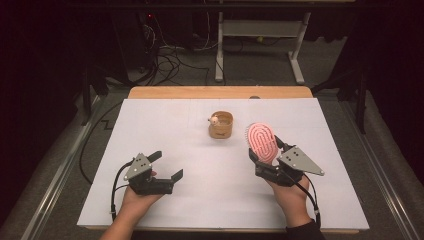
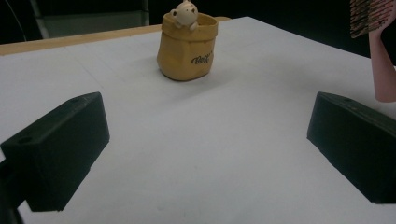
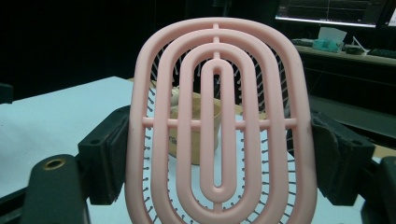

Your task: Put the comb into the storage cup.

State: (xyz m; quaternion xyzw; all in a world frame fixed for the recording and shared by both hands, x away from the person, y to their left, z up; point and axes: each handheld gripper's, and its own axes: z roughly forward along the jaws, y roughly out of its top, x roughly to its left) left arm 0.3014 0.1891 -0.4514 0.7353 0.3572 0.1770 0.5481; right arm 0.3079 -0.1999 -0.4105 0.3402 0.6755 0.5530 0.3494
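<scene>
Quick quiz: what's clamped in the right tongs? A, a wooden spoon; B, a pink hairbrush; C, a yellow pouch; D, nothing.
B: the right tongs press on both edges of the pink hairbrush, holding it upright; the yellow pouch stands apart on the table.

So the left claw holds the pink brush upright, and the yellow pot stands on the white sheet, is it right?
Not quite: the right claw holds the pink brush, as the high view shows. The left claw is open. The yellow pot stands on the white sheet.

White-topped table [image 1: 200,200] – one small yellow pot [image 1: 220,125] stands on it
</scene>
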